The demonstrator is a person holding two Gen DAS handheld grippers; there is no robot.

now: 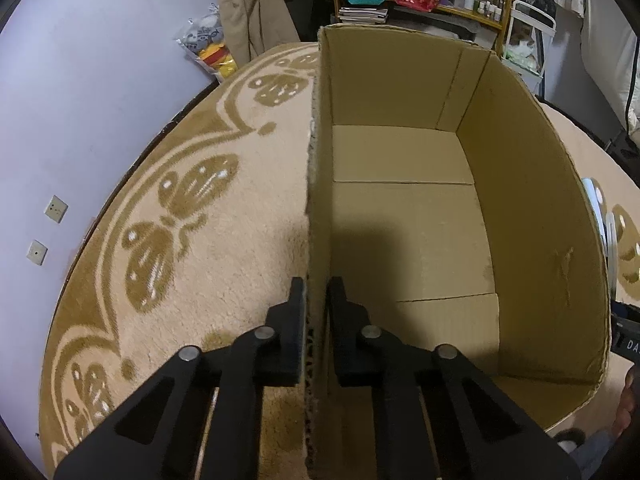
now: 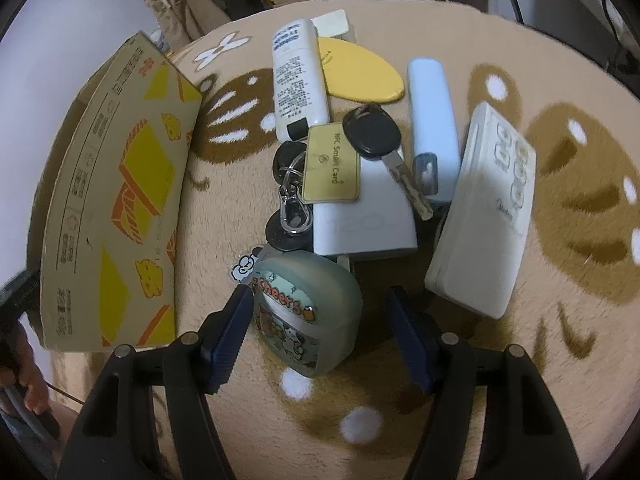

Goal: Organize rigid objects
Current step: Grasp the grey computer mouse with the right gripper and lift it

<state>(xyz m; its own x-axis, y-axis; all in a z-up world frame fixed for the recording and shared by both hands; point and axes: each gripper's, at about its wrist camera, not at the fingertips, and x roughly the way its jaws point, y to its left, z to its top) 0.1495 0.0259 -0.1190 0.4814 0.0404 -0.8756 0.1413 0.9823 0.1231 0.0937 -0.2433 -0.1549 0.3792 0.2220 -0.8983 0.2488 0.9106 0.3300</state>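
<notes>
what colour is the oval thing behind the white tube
Yellow oval thing, behind the white tube; right wrist view.

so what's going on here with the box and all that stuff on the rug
A person is sorting small items with a gripper in each hand. The left gripper is clamped on the side wall of the cardboard box, which looks empty. The right gripper straddles the greenish case with the cartoon print; one pad seems against it, the other is apart. The keys, yellow card and white remotes lie on the rug.
</notes>
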